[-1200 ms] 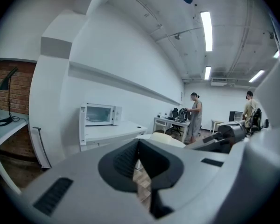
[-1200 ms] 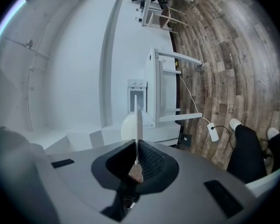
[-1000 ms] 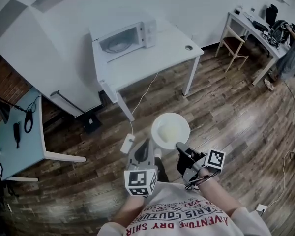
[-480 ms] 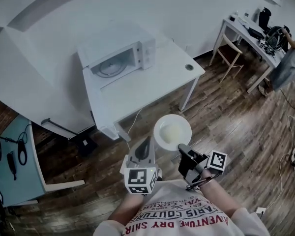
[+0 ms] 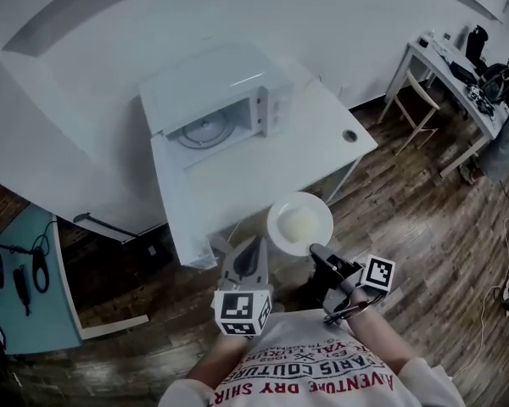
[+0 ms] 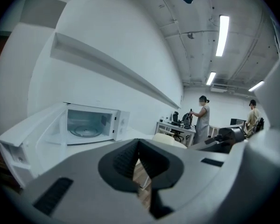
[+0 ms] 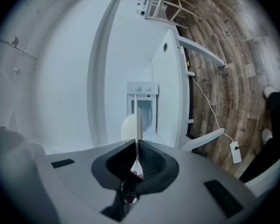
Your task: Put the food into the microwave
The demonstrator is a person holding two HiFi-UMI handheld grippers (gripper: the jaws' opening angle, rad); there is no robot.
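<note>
Plate of food (image 5: 299, 224) held at the table (image 5: 263, 155) edge, rim clamped in right gripper (image 5: 316, 249), left gripper (image 5: 256, 242) closed, apparently empty; carry step, next needs level entry into open microwave (image 5: 212, 108).

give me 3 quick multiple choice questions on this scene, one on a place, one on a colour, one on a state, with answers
1. Where does the microwave stand?
A on the floor
B on the white table
C on a chair

2. What colour is the plate?
A red
B black
C white

3. How is the microwave's door?
A open
B shut
C taken off

Answers:
1 B: the microwave sits at the back of the tabletop.
2 C: the plate held by the right gripper is white.
3 A: the door is swung out, and the inside shows.
</note>
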